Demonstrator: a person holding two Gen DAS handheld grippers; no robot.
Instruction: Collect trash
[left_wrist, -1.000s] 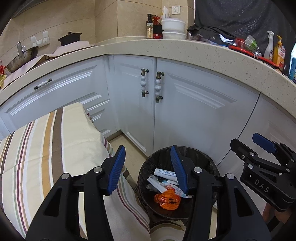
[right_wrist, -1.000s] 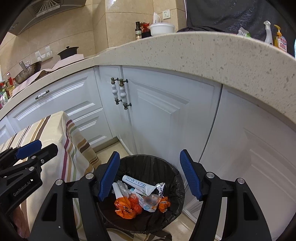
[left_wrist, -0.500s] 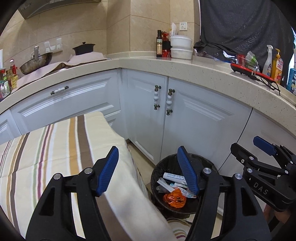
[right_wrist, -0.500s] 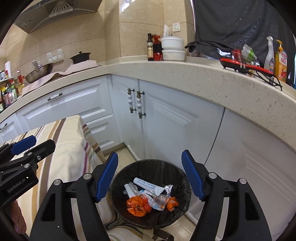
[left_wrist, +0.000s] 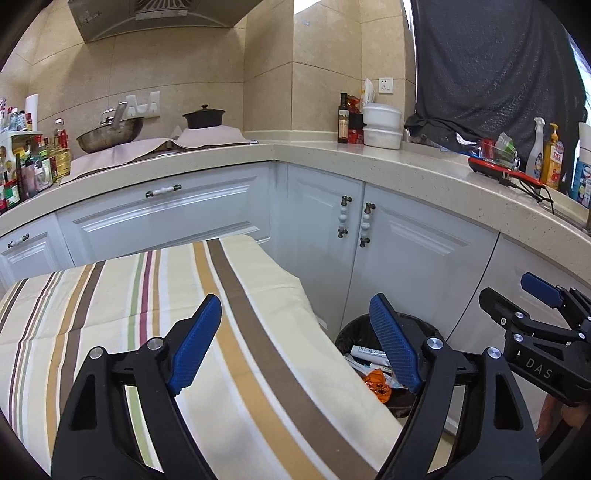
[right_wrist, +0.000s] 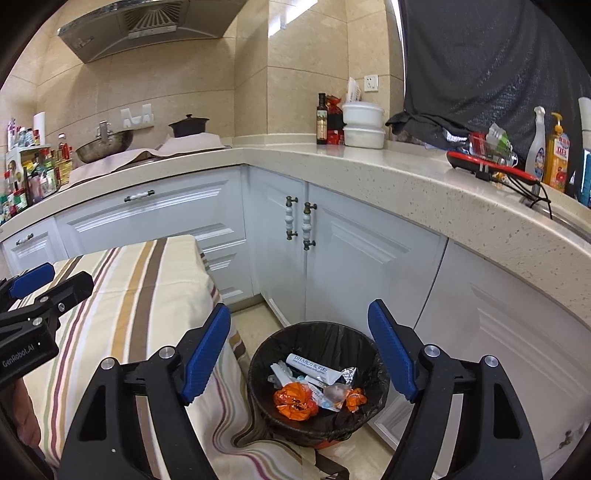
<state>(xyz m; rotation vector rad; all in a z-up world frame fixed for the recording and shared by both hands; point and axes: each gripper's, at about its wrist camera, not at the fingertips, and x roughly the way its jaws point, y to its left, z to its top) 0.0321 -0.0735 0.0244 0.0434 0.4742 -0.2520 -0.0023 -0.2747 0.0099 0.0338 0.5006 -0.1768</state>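
A round bin with a black liner (right_wrist: 321, 334) stands on the floor beside the cabinets. Inside it lie an orange wrapper (right_wrist: 293, 400), a white tube (right_wrist: 312, 371) and foil scraps. In the left wrist view the bin (left_wrist: 345, 334) shows past the table's edge. My right gripper (right_wrist: 299, 349) hangs above the bin, jaws opening, nothing between them. My left gripper (left_wrist: 295, 345) hovers over the striped tablecloth (left_wrist: 110, 314), jaws opening, nothing held. Each gripper shows at the edge of the other's view.
White cabinet doors (right_wrist: 351, 258) stand right behind the bin under a speckled worktop (right_wrist: 406, 177). On the worktop sit bowls (right_wrist: 364, 125), bottles (right_wrist: 546, 151), a wok (left_wrist: 110, 133) and a pot (left_wrist: 203, 118). The table's corner (right_wrist: 192, 243) is left of the bin.
Both grippers have risen and drawn back from the bin, which now looks smaller and lower. Both jaws have widened. The left gripper has shifted over the tablecloth.
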